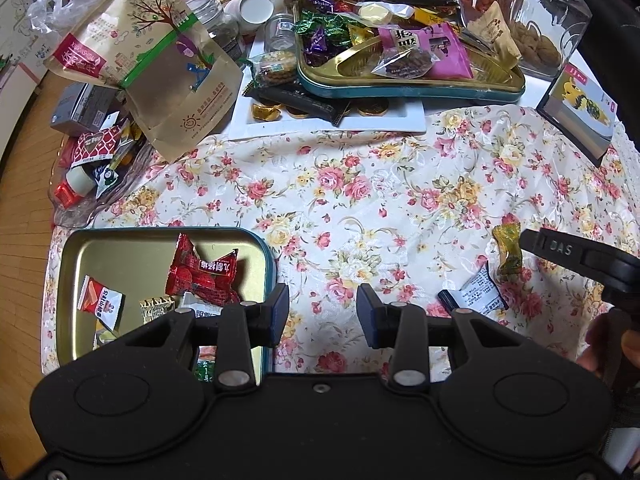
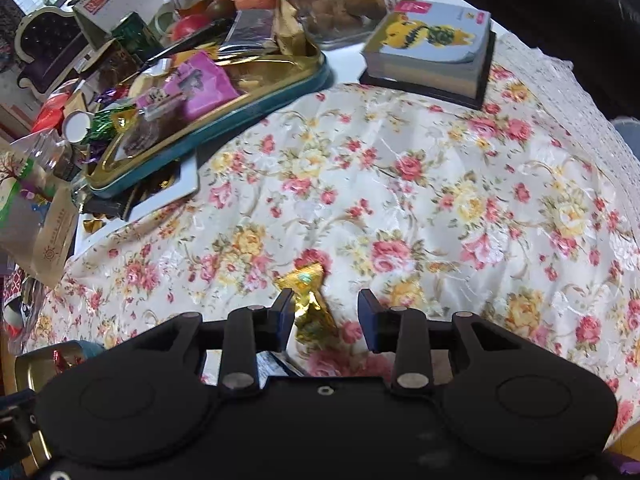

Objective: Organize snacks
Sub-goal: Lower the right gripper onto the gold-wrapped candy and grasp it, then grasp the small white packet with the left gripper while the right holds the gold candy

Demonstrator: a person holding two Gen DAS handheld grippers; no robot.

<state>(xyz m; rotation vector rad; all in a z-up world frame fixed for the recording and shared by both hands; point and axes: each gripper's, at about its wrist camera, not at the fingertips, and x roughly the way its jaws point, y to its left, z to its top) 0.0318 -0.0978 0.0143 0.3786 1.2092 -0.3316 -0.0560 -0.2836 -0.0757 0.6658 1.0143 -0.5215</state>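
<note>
Reaching for the gold candy (image 2: pixel 310 304) right of the tin (image 1: pixel 264 248); right tool (image 2: pixel 326 314) spread around it, left tool (image 1: pixel 322 312) spread, empty. Next: pinch, carry to tin.

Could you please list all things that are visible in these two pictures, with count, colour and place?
gold candy: one, gold wrapper, on the cloth between the right gripper's fingers
white sachet: one, white and dark blue, on the cloth beside the gold candy
near tin: one, teal outside, gold inside, near left, several snacks inside
red packet: one, red, in the near tin
far tin: one, teal and gold, far side, heaped with snacks
brown paper bag: one, brown, far left
glass jar: one, clear, far right
tablecloth: one, white with flowers
left gripper: one, black, open, empty
right gripper: one, black, open around the gold candy
</note>
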